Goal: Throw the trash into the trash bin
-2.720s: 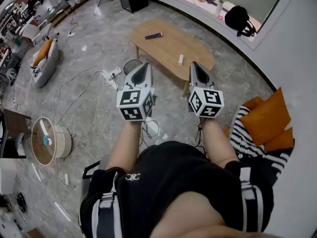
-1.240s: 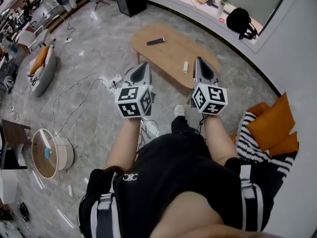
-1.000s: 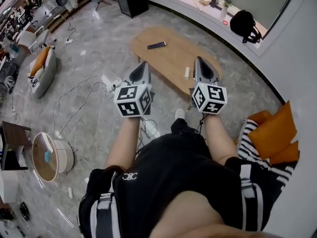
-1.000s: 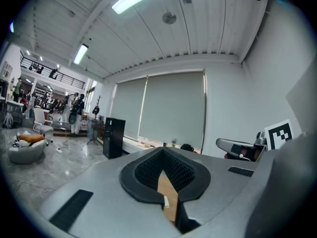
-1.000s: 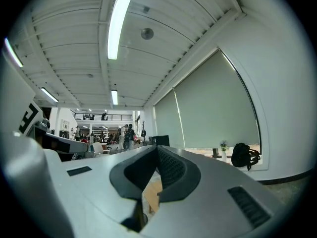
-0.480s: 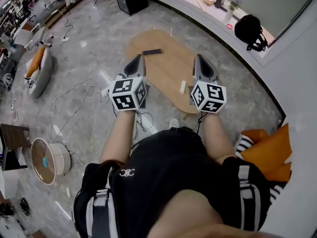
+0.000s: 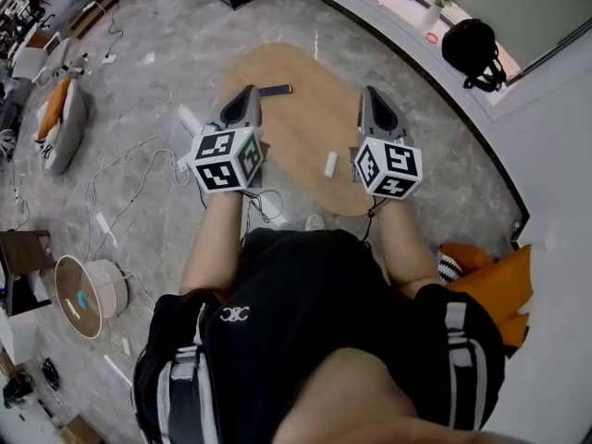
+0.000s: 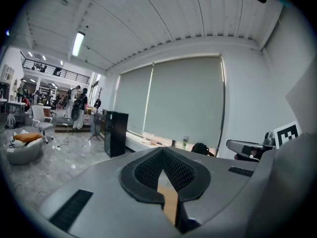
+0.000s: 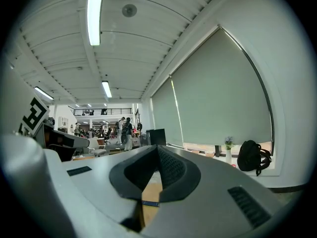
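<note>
A light wooden oval coffee table [image 7: 305, 118] stands on the grey marble floor just ahead of me. On it lie a small white object [image 7: 330, 164] and a dark flat remote-like thing [image 7: 275, 90]. My left gripper [image 7: 250, 93] is held level over the table's left edge, shut and empty. My right gripper [image 7: 368, 93] hovers over the table's right part, also shut and empty. In the left gripper view the left gripper [image 8: 162, 150] has its pads meeting at the tip. The right gripper [image 9: 157, 147] looks the same in its own view. No trash bin shows.
Cables [image 7: 139, 165] and a power strip [image 7: 190, 123] lie on the floor to the left. A round low stand [image 7: 79, 285] sits at lower left and a grey beanbag [image 7: 55, 128] further up. Orange cushions [image 7: 490, 285] are at right, and a black bag [image 7: 470, 43] rests on the white ledge.
The person has walked forward to the table. Both grippers, earlier short of its near edge, now hang over it. Both stayed shut and empty.
</note>
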Available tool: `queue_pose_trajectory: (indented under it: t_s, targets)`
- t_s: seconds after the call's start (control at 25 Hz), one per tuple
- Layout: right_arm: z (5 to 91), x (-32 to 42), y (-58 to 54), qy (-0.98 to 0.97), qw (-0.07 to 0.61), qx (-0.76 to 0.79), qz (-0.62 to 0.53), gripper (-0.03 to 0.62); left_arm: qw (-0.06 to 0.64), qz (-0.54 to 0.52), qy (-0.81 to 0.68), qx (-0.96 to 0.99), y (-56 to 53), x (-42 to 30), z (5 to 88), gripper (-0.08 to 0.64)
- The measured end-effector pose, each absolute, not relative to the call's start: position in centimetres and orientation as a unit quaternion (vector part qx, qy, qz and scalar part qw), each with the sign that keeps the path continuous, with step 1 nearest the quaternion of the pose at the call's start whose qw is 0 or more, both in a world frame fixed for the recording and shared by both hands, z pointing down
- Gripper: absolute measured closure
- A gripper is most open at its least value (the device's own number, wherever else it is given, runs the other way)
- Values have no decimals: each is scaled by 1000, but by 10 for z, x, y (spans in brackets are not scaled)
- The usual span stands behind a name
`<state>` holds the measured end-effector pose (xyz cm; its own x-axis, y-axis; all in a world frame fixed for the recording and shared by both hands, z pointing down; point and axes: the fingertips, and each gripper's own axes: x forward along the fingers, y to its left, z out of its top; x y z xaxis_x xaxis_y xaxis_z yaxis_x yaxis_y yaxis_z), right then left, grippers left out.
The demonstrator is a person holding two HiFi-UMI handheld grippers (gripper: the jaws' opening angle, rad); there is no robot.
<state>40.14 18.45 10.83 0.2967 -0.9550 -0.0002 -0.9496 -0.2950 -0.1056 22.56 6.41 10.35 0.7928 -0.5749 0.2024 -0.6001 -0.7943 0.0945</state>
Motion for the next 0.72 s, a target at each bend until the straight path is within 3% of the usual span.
queue_pose_trajectory:
  t_s: [0.64, 0.72]
  targets:
    - [169, 402, 124, 568, 14, -817, -95, 578, 107, 130, -268, 949, 3, 236, 160, 547]
    - [185, 398, 116, 570, 3, -814, -113, 517, 114, 142, -261, 948, -4, 235, 171, 548]
